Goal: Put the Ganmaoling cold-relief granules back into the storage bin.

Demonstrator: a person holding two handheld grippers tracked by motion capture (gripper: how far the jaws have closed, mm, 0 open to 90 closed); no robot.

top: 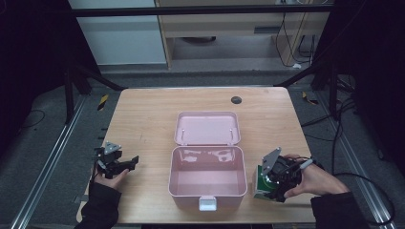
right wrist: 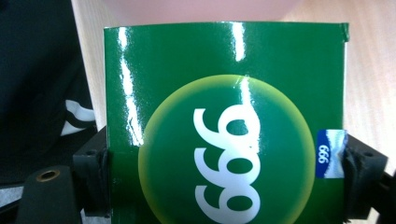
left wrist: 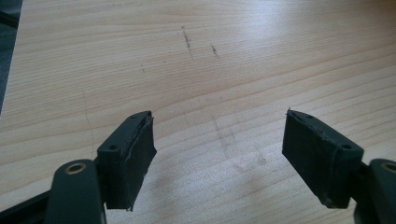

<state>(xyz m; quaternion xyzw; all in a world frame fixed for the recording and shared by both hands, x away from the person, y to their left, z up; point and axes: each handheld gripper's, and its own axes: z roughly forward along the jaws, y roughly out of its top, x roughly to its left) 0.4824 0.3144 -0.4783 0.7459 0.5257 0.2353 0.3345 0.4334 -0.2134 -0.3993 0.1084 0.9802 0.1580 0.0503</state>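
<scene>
A green box (right wrist: 224,126) printed with a yellow-ringed disc and white 999 sits between the jaws of my right gripper (right wrist: 224,172), whose pads (right wrist: 95,175) press on both of its sides. In the high view this green box (top: 260,183) is at the table's front right, just right of the pink case, with my right gripper (top: 277,179) on it. The pink case (top: 208,179) stands open in the middle, lid (top: 207,128) laid back. My left gripper (top: 129,164) rests at the front left, jaws wide apart over bare wood (left wrist: 219,144), nothing between them.
The wooden table (top: 143,114) has a dark round grommet (top: 236,99) at its far edge. A white latch (top: 207,203) hangs on the case's front wall. Dark floor, metal rails and cables surround the table.
</scene>
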